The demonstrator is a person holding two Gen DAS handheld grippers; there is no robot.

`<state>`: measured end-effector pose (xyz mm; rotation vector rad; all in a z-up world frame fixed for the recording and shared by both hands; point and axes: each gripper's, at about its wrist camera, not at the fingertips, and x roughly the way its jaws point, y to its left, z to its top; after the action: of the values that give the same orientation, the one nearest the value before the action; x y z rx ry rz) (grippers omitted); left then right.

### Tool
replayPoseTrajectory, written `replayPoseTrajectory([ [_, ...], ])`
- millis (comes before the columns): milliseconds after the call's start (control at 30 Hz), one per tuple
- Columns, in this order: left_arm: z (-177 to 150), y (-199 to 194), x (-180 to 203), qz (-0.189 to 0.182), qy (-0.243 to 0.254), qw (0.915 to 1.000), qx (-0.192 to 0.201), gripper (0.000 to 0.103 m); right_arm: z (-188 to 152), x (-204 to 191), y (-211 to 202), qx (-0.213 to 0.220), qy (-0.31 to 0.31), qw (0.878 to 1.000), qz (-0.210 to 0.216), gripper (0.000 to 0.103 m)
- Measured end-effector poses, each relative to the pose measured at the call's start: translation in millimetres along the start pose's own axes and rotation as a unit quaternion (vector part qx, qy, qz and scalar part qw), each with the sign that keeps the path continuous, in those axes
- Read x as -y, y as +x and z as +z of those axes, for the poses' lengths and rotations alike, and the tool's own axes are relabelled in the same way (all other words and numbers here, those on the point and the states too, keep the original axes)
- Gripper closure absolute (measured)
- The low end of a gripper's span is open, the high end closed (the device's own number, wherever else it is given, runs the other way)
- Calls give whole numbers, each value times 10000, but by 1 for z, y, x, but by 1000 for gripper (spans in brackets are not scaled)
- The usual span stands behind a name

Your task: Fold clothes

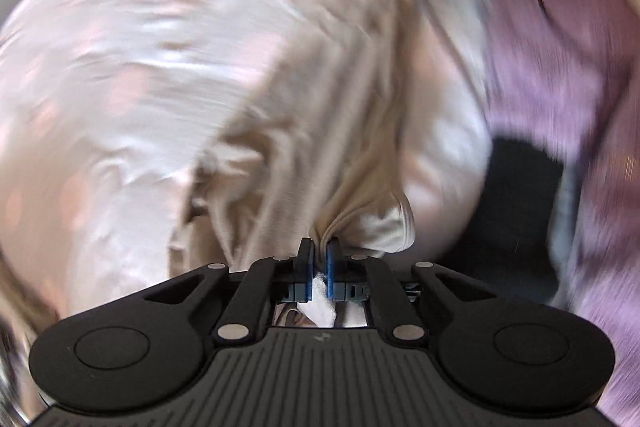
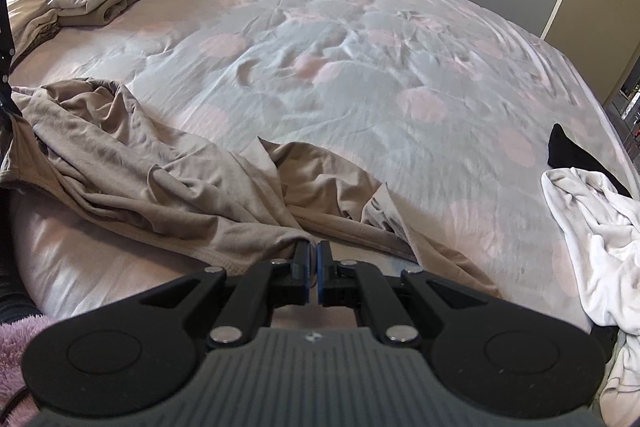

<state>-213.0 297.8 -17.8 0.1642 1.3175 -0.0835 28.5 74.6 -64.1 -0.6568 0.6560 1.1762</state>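
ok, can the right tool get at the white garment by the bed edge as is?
Probably not yet. The right tool is shut on the beige garment and must let go first. Otherwise bare bedspread lies between it and the white garment, nothing blocking.

Left wrist view heavily motion-blurred; bedspread (image 1: 140, 67) and beige garment (image 1: 320, 115) smeared in arcs; purple fleece (image 1: 560, 67) streaked at right; only left tool (image 1: 319, 247) sharp; right wrist view crisp, soft daylight, moderately bright; window strip glows at upper left corner; bedspread creases cast gentle shadows; beige garment folds shaded; white cloth (image 2: 592, 227) near blown-out; strong fisheye bending at edges, dark corner vignetting.
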Motion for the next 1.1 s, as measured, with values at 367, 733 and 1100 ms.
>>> replayPoseTrajectory([
  [367,-41,-175,-41,1138,-2218,9317,2641,100,88,-21,-113,2128,-207,9732,-844,100],
  [733,-57,-344,11,2315,-2287,8268,4588,101,166,-41,-277,4095,-2,8910,-1961,100],
  [1100,-57,-397,82,2980,-1968,7601,5429,101,131,-69,-389,5274,5,8189,-2264,100],
])
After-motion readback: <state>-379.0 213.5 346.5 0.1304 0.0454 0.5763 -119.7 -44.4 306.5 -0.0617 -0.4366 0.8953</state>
